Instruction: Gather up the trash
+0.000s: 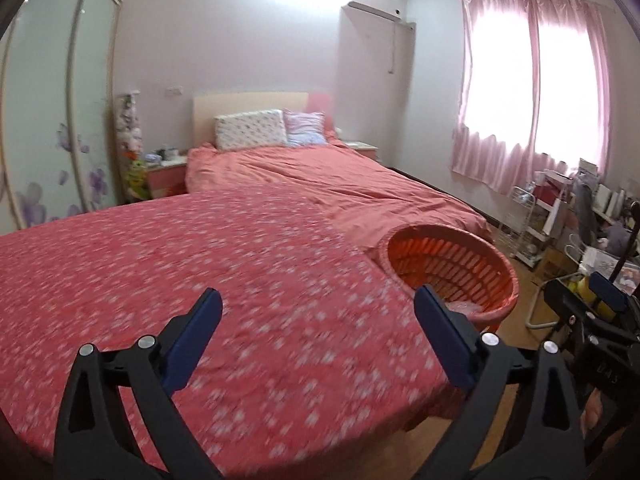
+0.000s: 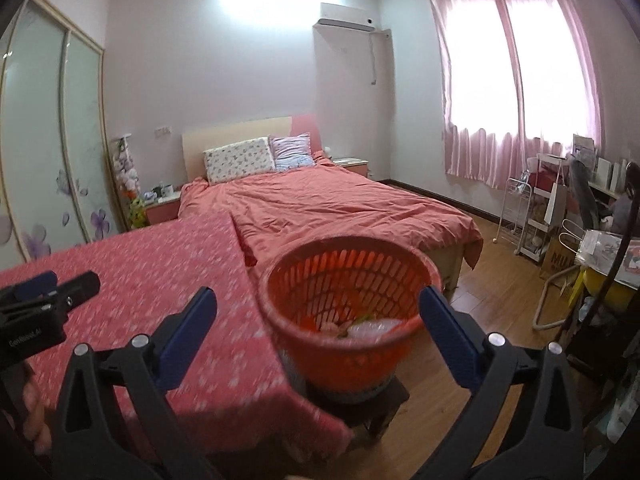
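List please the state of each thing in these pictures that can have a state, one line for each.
left claw: open, holding nothing
right claw: open, holding nothing
orange basket: upright, some trash inside
curtains: drawn shut, daylight behind
wardrobe doors: closed
bed: made, two pillows at the headboard
flowered cloth: spread flat, nothing on it

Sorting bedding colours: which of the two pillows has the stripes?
The right pillow, pale with stripes, nearest the window side; the left pillow is white with small flowers.
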`<state>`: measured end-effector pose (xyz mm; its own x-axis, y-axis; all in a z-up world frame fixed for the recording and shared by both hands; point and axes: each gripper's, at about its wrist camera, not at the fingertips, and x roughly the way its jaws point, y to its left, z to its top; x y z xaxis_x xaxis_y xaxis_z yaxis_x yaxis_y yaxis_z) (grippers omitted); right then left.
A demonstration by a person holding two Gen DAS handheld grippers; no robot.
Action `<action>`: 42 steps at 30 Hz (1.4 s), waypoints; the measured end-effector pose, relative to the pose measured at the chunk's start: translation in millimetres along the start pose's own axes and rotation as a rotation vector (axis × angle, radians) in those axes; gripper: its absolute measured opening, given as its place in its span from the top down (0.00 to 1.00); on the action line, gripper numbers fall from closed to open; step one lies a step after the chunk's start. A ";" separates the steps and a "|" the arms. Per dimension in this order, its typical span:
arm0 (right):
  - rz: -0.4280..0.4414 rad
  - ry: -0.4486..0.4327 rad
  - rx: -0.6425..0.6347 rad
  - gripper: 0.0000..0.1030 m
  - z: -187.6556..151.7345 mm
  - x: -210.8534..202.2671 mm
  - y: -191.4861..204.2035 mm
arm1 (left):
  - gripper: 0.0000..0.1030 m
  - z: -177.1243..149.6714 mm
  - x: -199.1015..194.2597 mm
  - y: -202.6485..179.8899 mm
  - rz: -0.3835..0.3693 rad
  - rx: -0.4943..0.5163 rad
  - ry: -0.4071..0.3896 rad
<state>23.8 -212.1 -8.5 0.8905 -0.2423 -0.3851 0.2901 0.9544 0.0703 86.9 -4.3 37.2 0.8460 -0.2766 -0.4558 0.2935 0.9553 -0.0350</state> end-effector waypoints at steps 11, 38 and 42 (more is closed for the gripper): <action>-0.098 -0.035 -0.023 0.04 -16.8 -51.7 18.5 | 0.02 -32.4 -37.9 0.4 0.123 -0.021 -0.054; -0.158 -0.005 -0.051 0.04 -33.3 -71.9 30.3 | 0.02 -61.2 -61.1 12.3 0.210 -0.112 -0.028; -0.166 0.008 -0.042 0.04 -33.7 -70.5 27.0 | 0.02 -61.7 -60.4 10.7 0.210 -0.109 -0.021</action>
<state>-43.0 -163.4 -10.4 0.8285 -0.3962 -0.3958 0.4181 0.9078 -0.0335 11.5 29.0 9.5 0.8928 -0.0713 -0.4448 0.0610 0.9974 -0.0374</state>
